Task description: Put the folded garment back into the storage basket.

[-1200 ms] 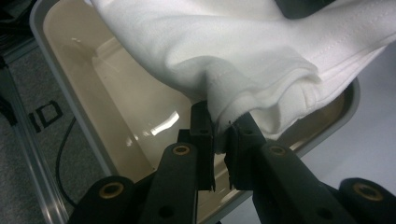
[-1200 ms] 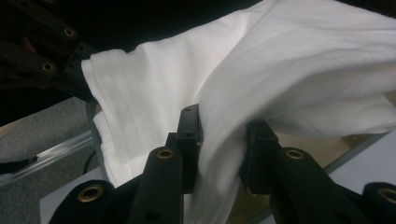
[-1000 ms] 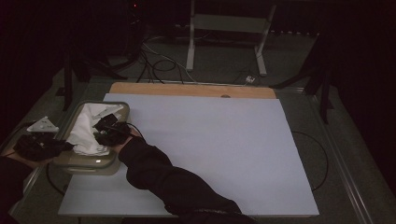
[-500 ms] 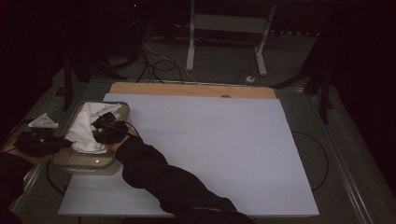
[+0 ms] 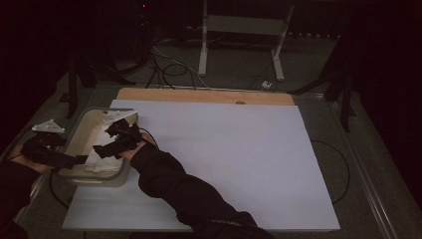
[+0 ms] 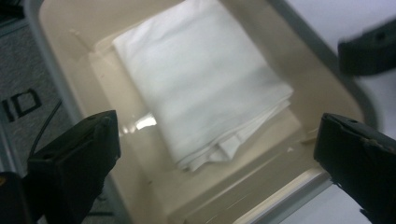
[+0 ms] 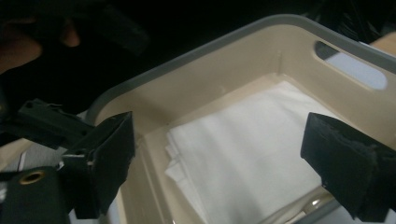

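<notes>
A folded white cloth lies flat on the bottom of a beige bin with a grey rim, at the left side of the table. My left gripper hovers over the bin's near end, jaws wide apart, the cloth below them and untouched. My right gripper hangs over the bin from the mat side, above the cloth and clear of it. Both pairs of jaws have just been opening, with nothing gripped between them. In the high view the left gripper and right gripper face each other across the bin.
A large white mat covers most of the table, with a wooden strip along its far edge. The bin has a handle slot in its end wall. Cables and a metal stand lie beyond the table.
The cloth was bunched up between the two grippers above the bin. Now it lies flat in the bin and both grippers have let go, their jaws spread.
</notes>
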